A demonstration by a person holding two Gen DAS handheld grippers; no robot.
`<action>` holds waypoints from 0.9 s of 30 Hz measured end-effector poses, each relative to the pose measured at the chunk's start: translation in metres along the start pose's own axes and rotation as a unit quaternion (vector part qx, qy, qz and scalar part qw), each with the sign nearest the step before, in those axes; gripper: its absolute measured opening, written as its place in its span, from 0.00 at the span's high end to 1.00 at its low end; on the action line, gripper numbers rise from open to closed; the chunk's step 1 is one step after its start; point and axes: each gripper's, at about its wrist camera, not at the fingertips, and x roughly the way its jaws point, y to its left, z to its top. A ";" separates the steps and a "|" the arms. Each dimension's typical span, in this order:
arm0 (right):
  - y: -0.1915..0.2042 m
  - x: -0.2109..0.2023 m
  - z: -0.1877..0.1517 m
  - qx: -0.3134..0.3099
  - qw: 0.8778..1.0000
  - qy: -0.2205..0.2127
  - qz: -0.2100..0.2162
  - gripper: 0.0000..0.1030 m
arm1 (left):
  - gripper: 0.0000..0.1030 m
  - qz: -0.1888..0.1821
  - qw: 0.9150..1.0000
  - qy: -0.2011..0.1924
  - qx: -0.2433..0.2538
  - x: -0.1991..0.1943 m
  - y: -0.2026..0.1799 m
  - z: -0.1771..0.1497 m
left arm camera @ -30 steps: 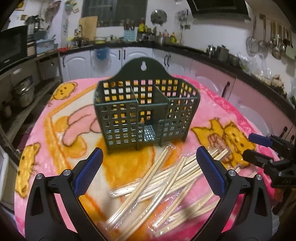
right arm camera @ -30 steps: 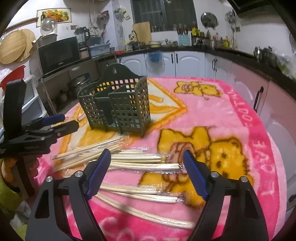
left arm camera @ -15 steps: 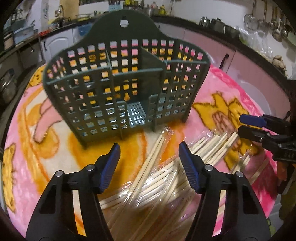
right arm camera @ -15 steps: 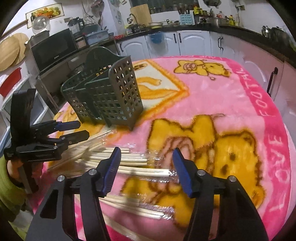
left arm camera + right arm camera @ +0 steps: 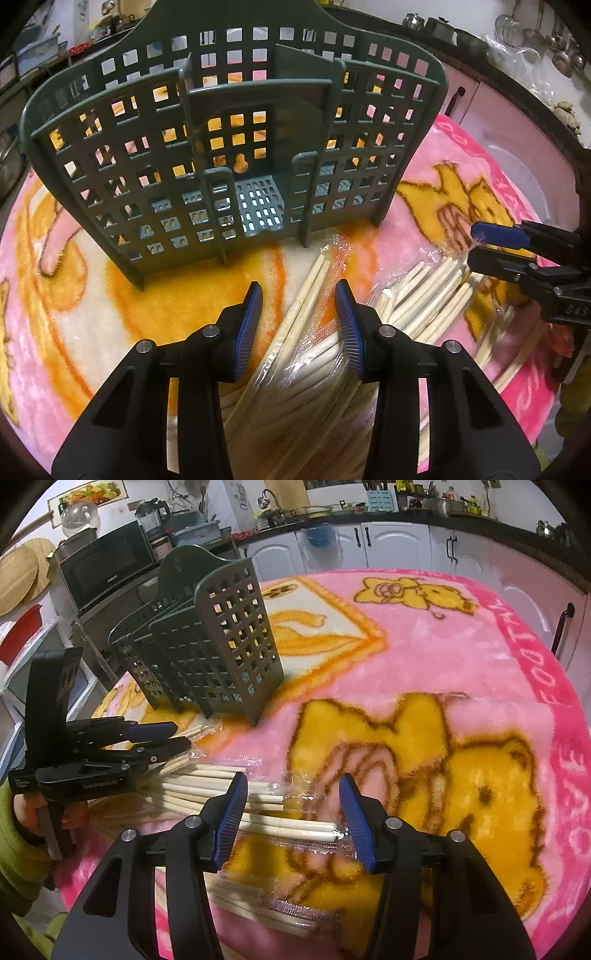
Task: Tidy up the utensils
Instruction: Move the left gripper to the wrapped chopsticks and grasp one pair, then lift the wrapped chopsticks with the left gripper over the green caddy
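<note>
Desk blanket (image 5: pixel 424 635): covers desk | Utensil caddy (image 5: pixel 229 147): upright, compartments empty, nothing sorted | Wrapped chopsticks (image 5: pixel 424 291): all loose before caddy | Left gripper (image 5: pixel 299 321): jaws closing around one pack, untouched | Right gripper (image 5: pixel 291 814): jaws closing astride pack ends, no contact.
</note>
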 end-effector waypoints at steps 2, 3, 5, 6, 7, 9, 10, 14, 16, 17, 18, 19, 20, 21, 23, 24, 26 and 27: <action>-0.002 0.002 -0.001 0.006 1.000 0.005 0.005 0.58 | 0.72 0.001 1.000 0.001 0.000 0.001 0.000 0.001; -0.002 0.003 -0.001 0.006 1.000 0.006 0.009 0.62 | 0.73 0.003 1.000 0.001 0.000 0.000 0.001 0.001; -0.001 0.002 -0.001 0.005 1.000 0.003 0.010 0.67 | 0.78 0.006 1.000 0.001 -0.001 0.002 0.000 0.001; 0.000 0.001 -0.001 0.003 1.000 0.001 0.009 0.73 | 0.79 0.006 1.000 0.001 -0.002 0.003 0.000 0.002; 0.001 -0.001 -0.001 0.001 1.000 -0.002 0.007 0.76 | 0.81 0.007 1.000 0.001 -0.003 0.003 0.000 0.002; 0.003 -0.005 -0.001 -0.003 1.000 -0.010 0.003 0.91 | 0.83 0.008 1.000 0.001 -0.004 0.001 0.004 0.001; 0.003 -0.007 0.000 -0.002 1.000 -0.014 0.004 0.94 | 0.84 0.008 1.000 0.001 -0.005 0.001 0.005 0.001; 0.005 -0.019 0.003 -0.002 0.999 -0.036 0.006 0.98 | 0.87 0.011 1.000 0.002 0.001 -0.002 0.006 0.000; 0.009 -0.027 0.005 -0.005 0.999 -0.047 0.006 0.99 | 0.88 0.012 1.000 0.001 0.003 -0.004 0.007 0.000; 0.011 -0.030 0.006 -0.007 0.999 -0.052 0.006 0.99 | 0.91 0.012 1.000 0.001 0.003 -0.005 0.007 0.000; 0.013 -0.034 0.008 -0.010 0.998 -0.058 0.007 0.99 | 0.93 0.012 1.000 -0.001 0.003 -0.006 0.007 0.000; 0.016 -0.037 0.010 -0.012 0.998 -0.064 0.007 0.99 | 0.94 0.011 1.000 -0.003 0.003 -0.009 0.007 0.000; 0.019 -0.041 0.011 -0.017 0.997 -0.071 0.006 0.99 | 0.94 0.009 1.000 -0.004 0.001 -0.012 0.009 0.000; 0.023 -0.045 0.013 -0.023 0.997 -0.077 0.005 0.99 | 0.95 0.009 1.000 -0.006 -0.001 -0.014 0.009 0.000; 0.027 -0.051 0.015 -0.029 0.996 -0.086 0.006 0.99 | 0.95 0.007 1.000 -0.015 -0.004 -0.023 0.010 0.001; 0.031 -0.054 0.017 -0.034 0.995 -0.092 0.007 0.99 | 0.95 0.005 1.000 -0.020 -0.007 -0.027 0.011 0.001; 0.037 -0.061 0.019 -0.039 0.994 -0.101 0.009 0.99 | 0.96 0.001 0.999 -0.036 -0.011 -0.040 0.012 0.002; 0.041 -0.065 0.020 -0.043 0.993 -0.108 0.011 0.99 | 0.96 0.000 0.999 -0.041 -0.012 -0.045 0.013 0.002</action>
